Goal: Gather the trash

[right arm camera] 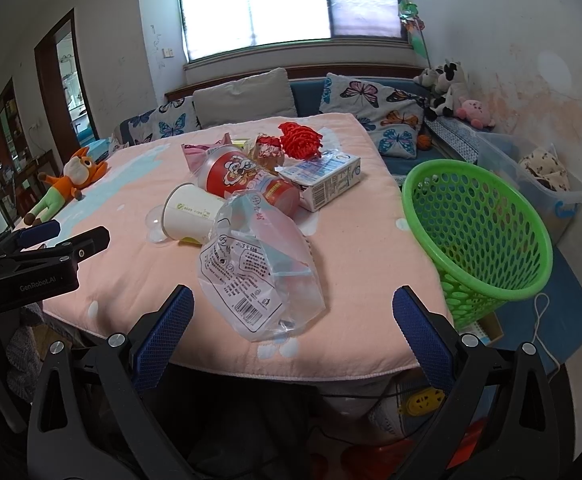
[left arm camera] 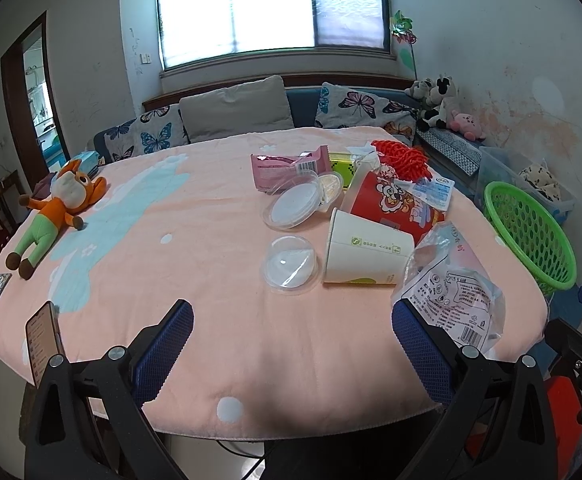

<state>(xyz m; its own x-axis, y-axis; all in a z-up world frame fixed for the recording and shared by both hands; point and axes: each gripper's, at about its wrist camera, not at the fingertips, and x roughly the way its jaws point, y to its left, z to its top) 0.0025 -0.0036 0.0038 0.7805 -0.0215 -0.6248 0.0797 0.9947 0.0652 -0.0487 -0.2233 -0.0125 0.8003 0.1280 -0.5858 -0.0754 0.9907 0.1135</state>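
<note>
Both grippers are hanging over the near edge of the table (left arm camera: 195, 216) with their jaws spread wide and nothing between them: the left gripper (left arm camera: 291, 344) is facing the middle of the pink cloth, and the right gripper (right arm camera: 291, 332) is sitting nearer the right-hand corner. Closest to the right gripper, a crumpled clear plastic bag (right arm camera: 259, 276) is lying by the near edge, its long axis running from the near edge back toward the pile, printed side up. Behind it a white paper cup (right arm camera: 189, 216) is lying on its side with its mouth pointing toward the left edge, touching a red tub (right arm camera: 247, 180) that is also tipped over. A milk carton (right arm camera: 323, 180) is resting flat toward the right edge, and a red net (right arm camera: 301, 140) and a pink wrapper (left arm camera: 283, 164) are sitting farther back, with two clear lids (left arm camera: 291, 264) beside the cup. A green basket (right arm camera: 479, 232) is standing tilted just off the right edge, its mouth facing the table. Collection seems to be just starting, since no trash is in the basket. The next move likely calls for the right gripper to be closing on the bag and carrying it across to the basket.
</note>
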